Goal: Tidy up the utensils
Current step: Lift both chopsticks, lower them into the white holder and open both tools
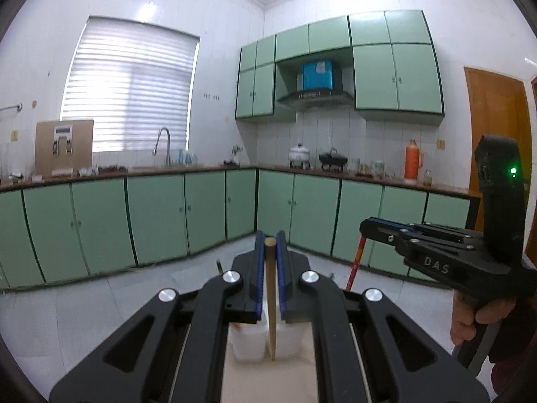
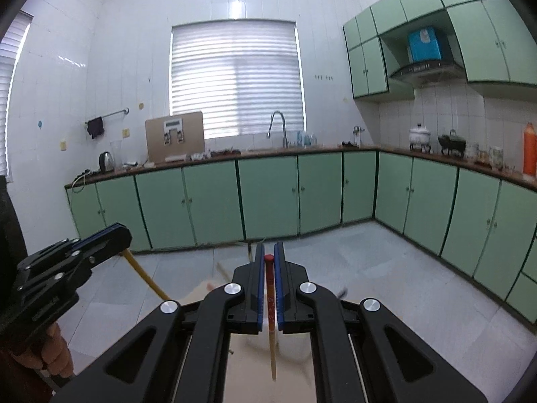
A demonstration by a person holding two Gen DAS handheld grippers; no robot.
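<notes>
My left gripper (image 1: 270, 247) is shut on a plain tan wooden chopstick (image 1: 271, 305) that hangs tip-down above two translucent white containers (image 1: 265, 341) on a pale table (image 1: 272, 383). In the right wrist view the left gripper (image 2: 117, 235) shows at the left with the tan chopstick (image 2: 147, 277) slanting down from it. My right gripper (image 2: 268, 255) is shut on a chopstick with a red top (image 2: 271, 319), which also points down. The left wrist view has the right gripper (image 1: 364, 226) at the right, the red-topped chopstick (image 1: 355, 262) dangling below it.
Green base cabinets (image 1: 154, 215) line two walls under a counter with a faucet (image 1: 164, 144), pots (image 1: 298, 156) and an orange thermos (image 1: 412, 163). A wooden door (image 1: 493, 127) is at right. A hand (image 1: 470, 319) grips the right handle. Grey tiled floor lies beyond the table.
</notes>
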